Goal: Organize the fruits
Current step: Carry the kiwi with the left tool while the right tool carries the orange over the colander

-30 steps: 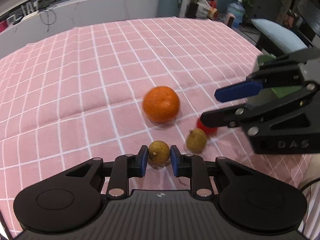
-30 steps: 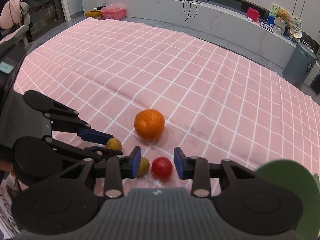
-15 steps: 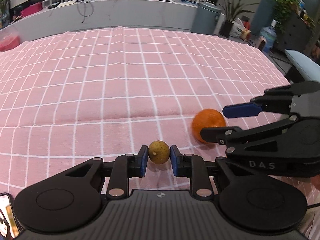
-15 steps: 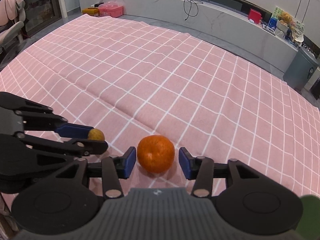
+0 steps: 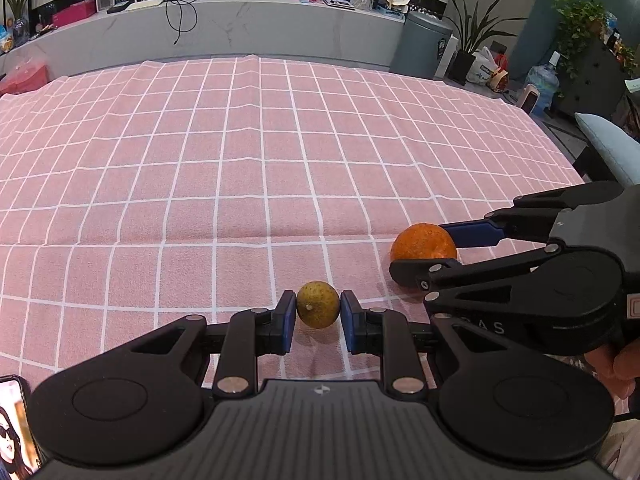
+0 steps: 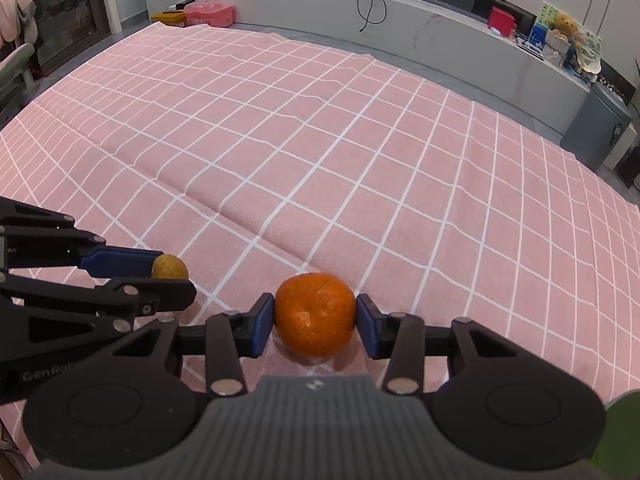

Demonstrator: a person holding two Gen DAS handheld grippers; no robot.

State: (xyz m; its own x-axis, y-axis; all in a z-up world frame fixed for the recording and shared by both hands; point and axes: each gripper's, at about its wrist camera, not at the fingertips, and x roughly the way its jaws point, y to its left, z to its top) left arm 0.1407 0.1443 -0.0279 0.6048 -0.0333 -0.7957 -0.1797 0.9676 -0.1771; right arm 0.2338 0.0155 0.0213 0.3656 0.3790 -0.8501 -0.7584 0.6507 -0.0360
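Observation:
A small yellow-brown fruit (image 5: 318, 309) sits clamped between the blue pads of my left gripper (image 5: 318, 304), which is shut on it just above the pink checked cloth (image 5: 240, 184). To its right, an orange (image 6: 315, 320) rests on the cloth between the pads of my right gripper (image 6: 315, 316). Those jaws are closing, and both pads touch the orange's sides. The right wrist view shows the left gripper (image 6: 175, 276) at the left with the small fruit (image 6: 170, 267) in it. The left wrist view has the right gripper (image 5: 423, 252) around the orange (image 5: 422, 240).
The cloth stretches far ahead and to both sides. A green object (image 6: 624, 420) shows at the near right corner, a phone (image 5: 14, 428) at the near left. A hand (image 5: 616, 364) holds the right gripper. A grey bin (image 5: 424, 44) stands beyond the cloth.
My right gripper left the red fruit, moved forward to the orange and closed around it. My left gripper swung away with the small fruit. The red fruit and a second brown fruit dropped out of view.

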